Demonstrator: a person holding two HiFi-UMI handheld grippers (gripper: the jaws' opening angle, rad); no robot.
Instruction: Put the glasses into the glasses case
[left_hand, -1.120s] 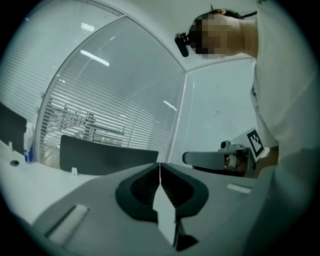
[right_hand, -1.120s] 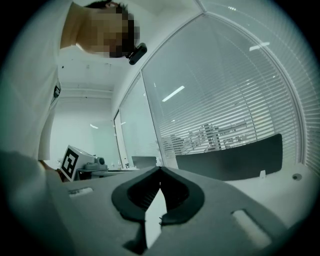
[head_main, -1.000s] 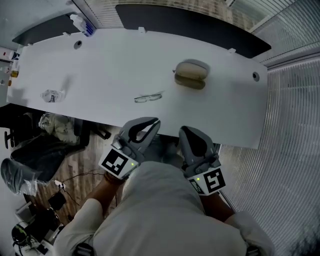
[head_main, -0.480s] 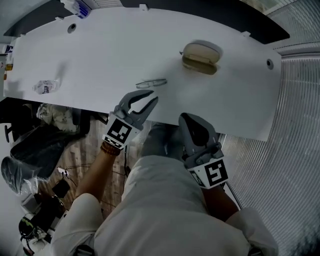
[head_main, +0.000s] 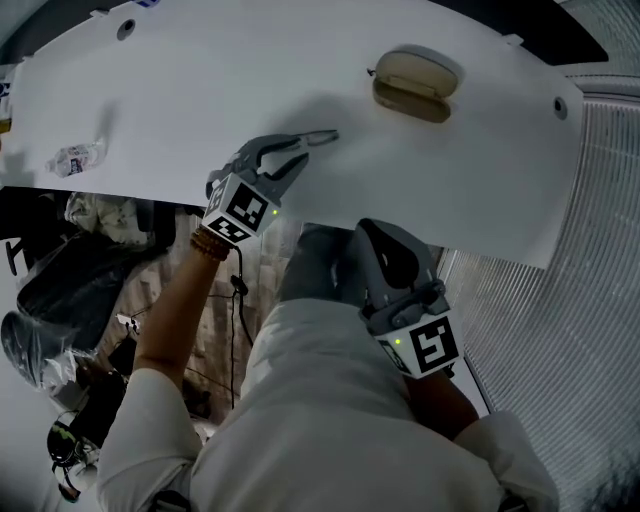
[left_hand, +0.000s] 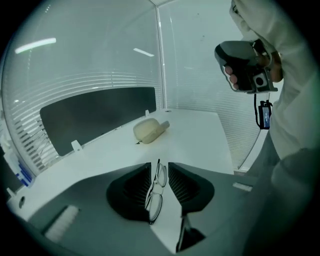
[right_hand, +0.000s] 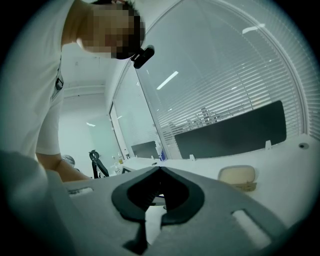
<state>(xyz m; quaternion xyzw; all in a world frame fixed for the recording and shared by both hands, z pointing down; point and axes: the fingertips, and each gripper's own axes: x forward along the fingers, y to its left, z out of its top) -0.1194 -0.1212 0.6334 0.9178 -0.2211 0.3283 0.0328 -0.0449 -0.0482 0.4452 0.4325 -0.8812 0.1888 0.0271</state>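
In the head view, the left gripper (head_main: 300, 152) reaches over the near edge of the long white desk (head_main: 180, 80) at centre frame. Its jaws have just been opening and now stand released, with the thin-rimmed, clear-lensed glasses (head_main: 320, 136) between them. From above only one end of the frame pokes past the jaw tips; the rest is covered. The left gripper view shows more: the glasses (left_hand: 156, 190) lie along the gap between the ribbed pads, close to the left one. We cannot tell whether they touch it.

The beige oval clamshell case (head_main: 417, 85) lies open at the upper right, well apart from the glasses; its inside is hard to make out. The right gripper (head_main: 372, 232) hangs at lower centre, off the desk. In its own view the jaw tips (right_hand: 160, 171) meet, clenched on nothing.

At the left edge lies a small crumpled wrapper (head_main: 72, 158), too small to read.
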